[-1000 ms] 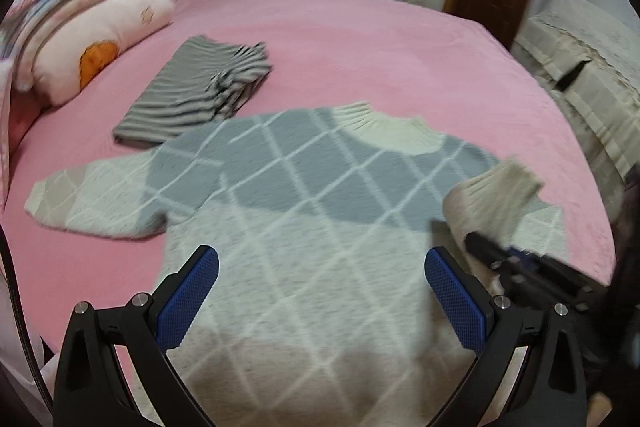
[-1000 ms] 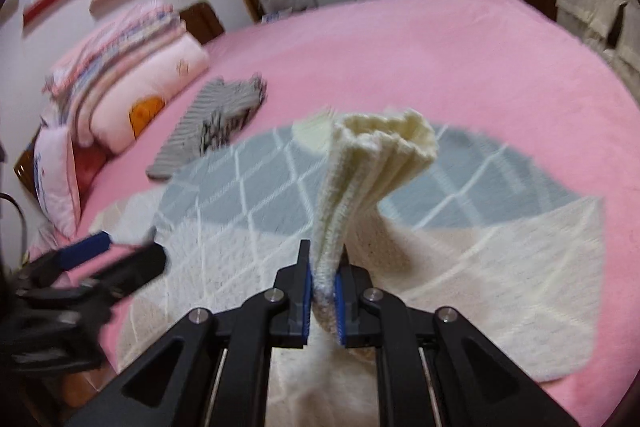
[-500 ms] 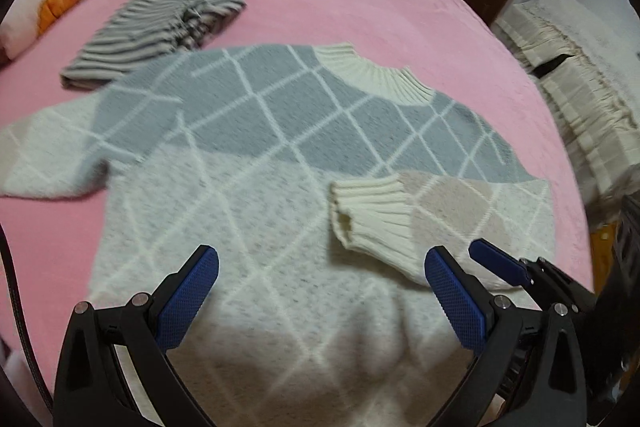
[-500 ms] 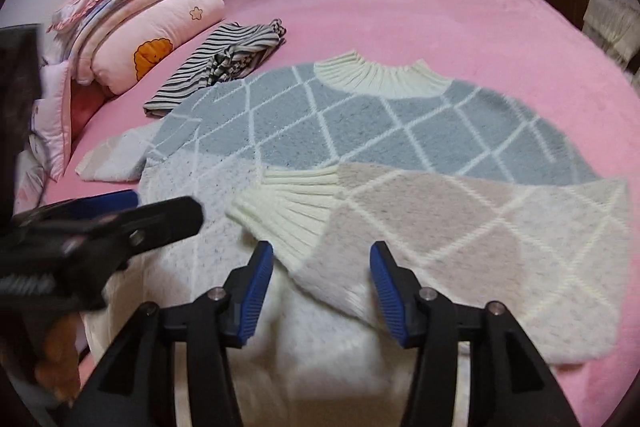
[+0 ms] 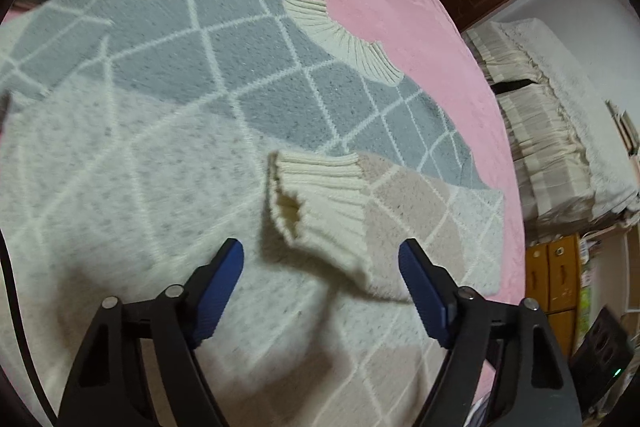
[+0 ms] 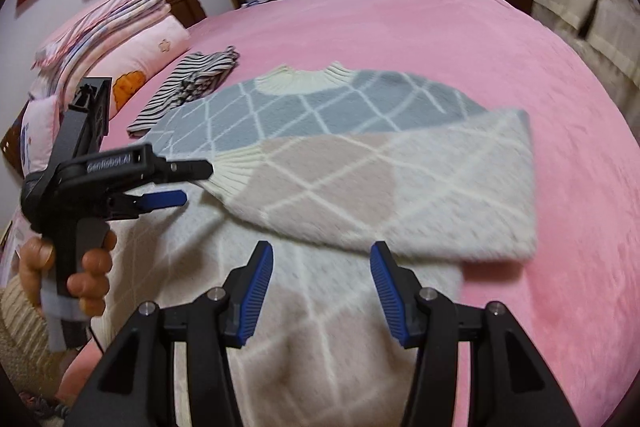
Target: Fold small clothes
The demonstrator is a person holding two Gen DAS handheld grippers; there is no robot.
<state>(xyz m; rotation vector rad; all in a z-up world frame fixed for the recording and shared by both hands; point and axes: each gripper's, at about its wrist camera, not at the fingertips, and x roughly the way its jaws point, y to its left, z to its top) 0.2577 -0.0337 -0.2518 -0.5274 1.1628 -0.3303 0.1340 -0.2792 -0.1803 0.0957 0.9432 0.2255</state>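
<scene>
Over on the left, pillows and folded quilts are stacked against the headboard, out of the way so the middle of the pink bed is free for folding. Just beside them lies a striped top, which looks folded and set aside, touching the far shoulder of the sweater.

The left gripper hangs above the sweater's near left part, its fingers spread wide and holding nothing. The handle is wrapped in a bare hand. On its side I can read "GenRobot.AI" in pale letters; that is the only writing I can make out.

The sweater lies flat in the middle of the bed, collar away from the person. Its right sleeve is laid across the chest, the ribbed cuff ending near the centre; I take this as the first fold, narrowing the body. The other sleeve's position I can't tell.

The right gripper hovers just short of that folded sleeve, parted wide and empty.
</scene>
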